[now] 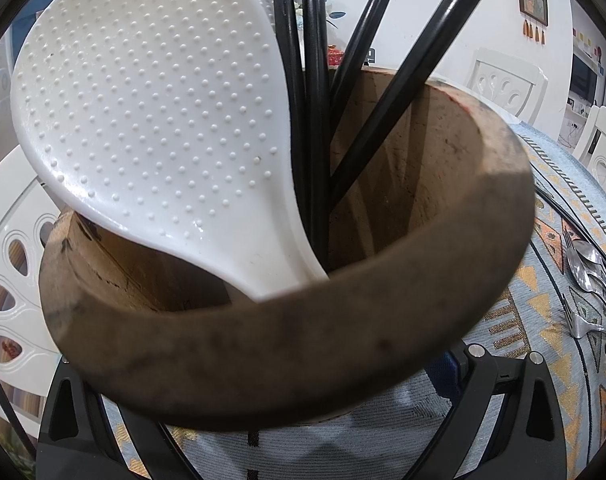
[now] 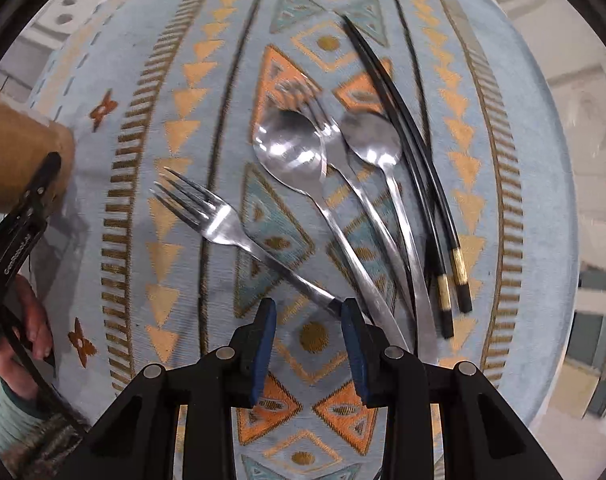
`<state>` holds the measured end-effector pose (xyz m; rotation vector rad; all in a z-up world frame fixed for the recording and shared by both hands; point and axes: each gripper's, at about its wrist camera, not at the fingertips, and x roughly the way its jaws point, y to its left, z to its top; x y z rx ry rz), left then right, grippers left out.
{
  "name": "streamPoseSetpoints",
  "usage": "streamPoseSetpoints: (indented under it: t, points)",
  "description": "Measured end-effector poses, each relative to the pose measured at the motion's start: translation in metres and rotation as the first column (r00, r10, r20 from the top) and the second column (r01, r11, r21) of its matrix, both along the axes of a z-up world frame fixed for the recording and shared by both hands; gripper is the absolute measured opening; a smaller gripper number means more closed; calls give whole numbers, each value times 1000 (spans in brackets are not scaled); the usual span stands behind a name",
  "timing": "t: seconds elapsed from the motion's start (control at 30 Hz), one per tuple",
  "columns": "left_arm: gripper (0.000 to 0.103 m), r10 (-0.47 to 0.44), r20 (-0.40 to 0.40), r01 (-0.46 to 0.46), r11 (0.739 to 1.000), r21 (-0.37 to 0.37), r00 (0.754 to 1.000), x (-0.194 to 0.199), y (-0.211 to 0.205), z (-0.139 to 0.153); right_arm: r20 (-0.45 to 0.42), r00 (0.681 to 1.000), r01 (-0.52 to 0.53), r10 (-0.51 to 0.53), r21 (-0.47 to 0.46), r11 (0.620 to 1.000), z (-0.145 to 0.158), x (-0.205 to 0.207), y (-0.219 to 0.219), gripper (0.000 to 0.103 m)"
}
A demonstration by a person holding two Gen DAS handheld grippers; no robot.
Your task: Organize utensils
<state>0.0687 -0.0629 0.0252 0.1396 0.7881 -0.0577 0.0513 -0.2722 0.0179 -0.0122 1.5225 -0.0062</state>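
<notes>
A brown wooden utensil holder [image 1: 303, 360] fills the left wrist view. My left gripper [image 1: 263, 384] is shut on its wall, and the blue pad [image 1: 449, 376] rests against the wood. Inside stand a white dimpled rice paddle [image 1: 151, 120] and several black chopsticks [image 1: 315, 80]. In the right wrist view my right gripper [image 2: 309, 312] hangs open, pointing down at the table with nothing between its pads. A steel fork [image 2: 223, 224] lies with its handle end by the right pad. Beyond lie a large spoon [image 2: 291, 148], a second fork [image 2: 323, 120], a smaller spoon [image 2: 373, 136] and two black chopsticks [image 2: 415, 168].
A blue and orange patterned cloth [image 2: 175, 128] covers the round table. The holder [image 2: 19, 152] and the left gripper's finger [image 2: 43, 176] show at the left edge, with a person's hand [image 2: 31, 320] below. White chairs [image 1: 503, 80] stand around the table.
</notes>
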Motion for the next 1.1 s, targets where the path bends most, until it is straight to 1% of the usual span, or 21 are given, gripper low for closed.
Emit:
streamPoseSetpoints:
  t: [0.07,0.1,0.13,0.2,0.27,0.3,0.33,0.37,0.4,0.43,0.53,0.6,0.67,0.77,0.8,0.83,0.87,0.9,0.93,1.03,1.1]
  points:
    - [99,0,0,0,1000,0,1000,0,0,0,21,999,-42,43,-21,999,0,2,10,36]
    - [99,0,0,0,1000,0,1000,0,0,0,25,997,-69,70,-24,997,-2,4,16,49]
    - [99,0,0,0,1000,0,1000,0,0,0,16,995,-95,95,-18,995,-9,6,22,54]
    - [99,-1,-3,1,1000,-3,1000,0,-1,0,35,995,-94,95,-23,995,-11,7,24,55]
    - [99,-1,-3,1,1000,-3,1000,0,0,0,33,998,-53,53,5,999,-10,6,23,53]
    - [99,-1,-3,1,1000,-4,1000,0,0,0,31,999,-16,16,16,1000,-9,3,18,48]
    - [99,-1,-2,1,1000,-4,1000,0,0,0,10,999,33,-33,27,999,-9,1,14,38]
    - [99,-1,-2,1,1000,-4,1000,1,1,0,-20,997,82,-81,44,996,-7,3,9,32]
    - [99,-1,-2,1,1000,-3,1000,1,1,0,-51,990,132,-128,77,988,-7,3,4,24]
    - [99,0,-2,0,1000,-2,1000,1,1,-1,-84,981,187,-177,138,973,-7,1,0,20]
    - [99,0,-2,0,1000,-3,1000,1,1,-1,-149,954,290,-259,258,921,-11,-1,-11,19]
    - [99,0,-2,0,1000,-3,1000,1,1,-1,-151,950,307,-274,282,909,-13,-4,-18,19]
    - [99,0,-2,0,1000,-2,1000,0,1,0,-112,959,281,-259,280,918,-11,-3,-18,19]
    - [99,0,-2,0,1000,-1,1000,2,3,-3,-59,977,213,-205,225,951,-4,3,1,21]
    - [99,0,-2,0,1000,0,1000,2,4,-3,-40,985,175,-170,194,965,-2,8,8,25]
    - [99,0,-2,0,1000,0,1000,2,3,-3,-29,988,155,-152,179,972,4,17,9,32]
    - [99,0,-2,0,1000,0,1000,2,3,-3,-4,992,124,-124,151,981,5,26,22,38]
    - [99,0,-2,0,1000,0,1000,2,4,-3,13,994,106,-109,133,985,6,30,26,48]
    - [99,0,-2,0,1000,0,1000,2,4,-3,27,995,92,-96,121,988,8,38,34,51]
    - [99,0,-2,0,1000,0,1000,2,3,-3,45,997,50,-55,107,993,2,49,49,51]
    - [99,0,-2,0,1000,0,1000,2,3,-3,49,998,34,-37,71,997,-7,57,57,53]
